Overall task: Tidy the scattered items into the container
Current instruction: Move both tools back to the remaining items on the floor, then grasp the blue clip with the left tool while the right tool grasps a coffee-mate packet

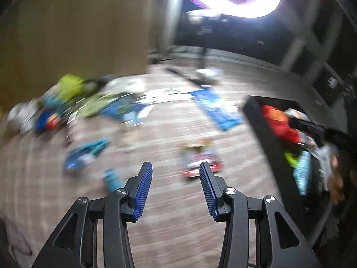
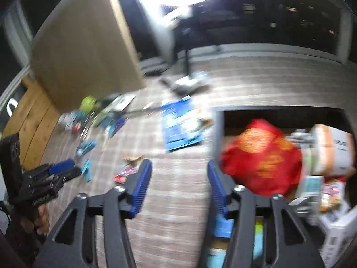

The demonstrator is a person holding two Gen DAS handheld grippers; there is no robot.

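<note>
**Both grippers spread and empty beside the black container**

Nearest the left wrist camera, the left gripper hangs above the carpet with its blue-padded fingers spread apart and nothing between them. Just past its right finger lies a red and white packet, on the floor and left of the black container. The right gripper also has its fingers apart and holds nothing; its right finger reaches over the near left corner of the container, which lies open.

Inside the container a red bag with orange marks sits at the left end, with a white and orange jar to its right and boxes and packets toward the near wall; blur hides what they are.

Left of the container, a flat blue sheet lies on the carpet close to its far left corner. Farther left, well apart from the container, a heap of scattered items in green, blue and white lies at the foot of a wooden panel. Two small blue pieces lie between that heap and the left gripper. Both views are motion-blurred.
</note>
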